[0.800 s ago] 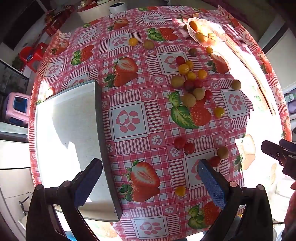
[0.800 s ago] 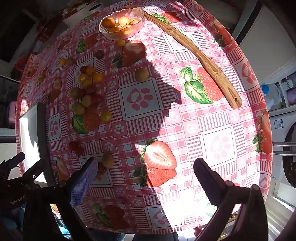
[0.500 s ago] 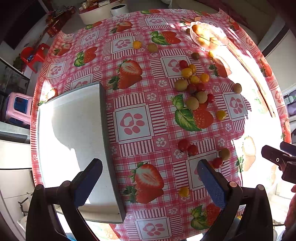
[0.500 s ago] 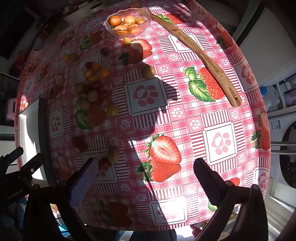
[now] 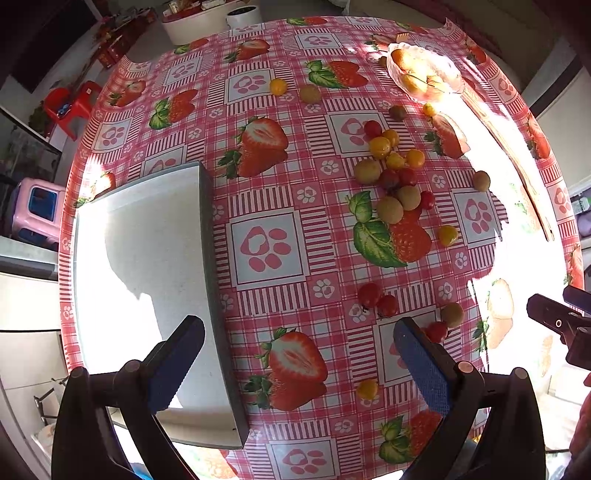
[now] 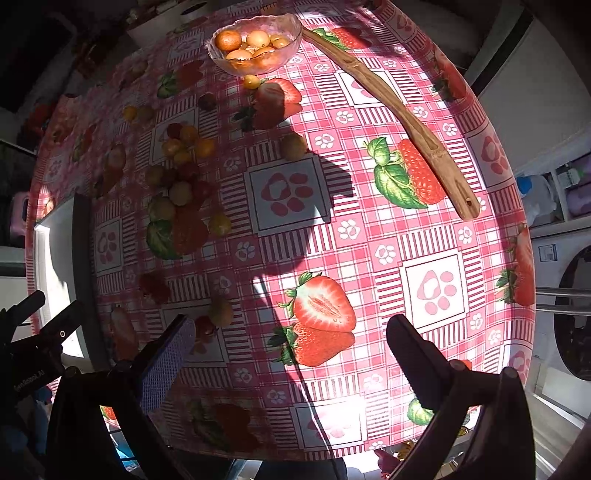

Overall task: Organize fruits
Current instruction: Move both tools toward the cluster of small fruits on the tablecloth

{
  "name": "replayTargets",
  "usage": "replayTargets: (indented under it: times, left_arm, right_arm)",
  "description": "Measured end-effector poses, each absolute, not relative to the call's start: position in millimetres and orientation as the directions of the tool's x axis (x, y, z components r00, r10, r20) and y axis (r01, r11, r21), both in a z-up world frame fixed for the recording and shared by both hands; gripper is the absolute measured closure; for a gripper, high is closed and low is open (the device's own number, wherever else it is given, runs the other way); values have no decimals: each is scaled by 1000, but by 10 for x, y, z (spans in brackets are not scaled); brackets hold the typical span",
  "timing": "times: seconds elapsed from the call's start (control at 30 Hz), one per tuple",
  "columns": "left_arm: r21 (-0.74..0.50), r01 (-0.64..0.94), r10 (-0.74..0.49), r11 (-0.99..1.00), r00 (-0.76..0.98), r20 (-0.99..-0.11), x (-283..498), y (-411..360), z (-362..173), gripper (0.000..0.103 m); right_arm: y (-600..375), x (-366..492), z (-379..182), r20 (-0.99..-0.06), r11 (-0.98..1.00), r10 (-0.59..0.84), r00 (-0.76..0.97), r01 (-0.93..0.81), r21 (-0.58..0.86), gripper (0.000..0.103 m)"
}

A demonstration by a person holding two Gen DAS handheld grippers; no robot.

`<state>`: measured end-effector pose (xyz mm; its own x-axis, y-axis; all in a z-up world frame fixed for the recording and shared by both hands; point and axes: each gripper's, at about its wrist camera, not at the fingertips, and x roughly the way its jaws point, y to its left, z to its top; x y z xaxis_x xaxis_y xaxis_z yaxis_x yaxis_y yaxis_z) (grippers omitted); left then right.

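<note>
Several small red, yellow and green-brown fruits lie loose on the strawberry-print tablecloth, with a cluster (image 5: 395, 173) at right centre and two red ones (image 5: 376, 300) nearer me. A glass bowl (image 5: 424, 72) at the far right holds orange fruits; it also shows in the right wrist view (image 6: 255, 44). A white tray (image 5: 147, 273) lies at the left. My left gripper (image 5: 299, 363) is open and empty above the near table edge. My right gripper (image 6: 291, 363) is open and empty, with a green-brown fruit (image 6: 221, 312) and a red one just beyond its left finger.
A long wooden spatula (image 6: 406, 122) lies diagonally at the right of the table. A white tub (image 5: 207, 22) stands past the far edge. Hard sunlight washes out the right side. The round table's edge runs close below both grippers.
Both grippers have drawn back and up a little, so the table looks smaller and shifted down in both views. Nothing on the table has moved.
</note>
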<state>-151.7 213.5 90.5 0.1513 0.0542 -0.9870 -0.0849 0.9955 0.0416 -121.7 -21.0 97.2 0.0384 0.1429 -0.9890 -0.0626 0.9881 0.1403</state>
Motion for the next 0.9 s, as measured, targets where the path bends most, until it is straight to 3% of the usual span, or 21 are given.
replayTargets:
  times: [0.9]
  left_arm:
    - [59, -76, 68, 995, 121, -990, -1241, 1952, 665, 0]
  right_arm:
    - [-202, -1086, 797, -996, 994, 90, 29, -66, 88, 0]
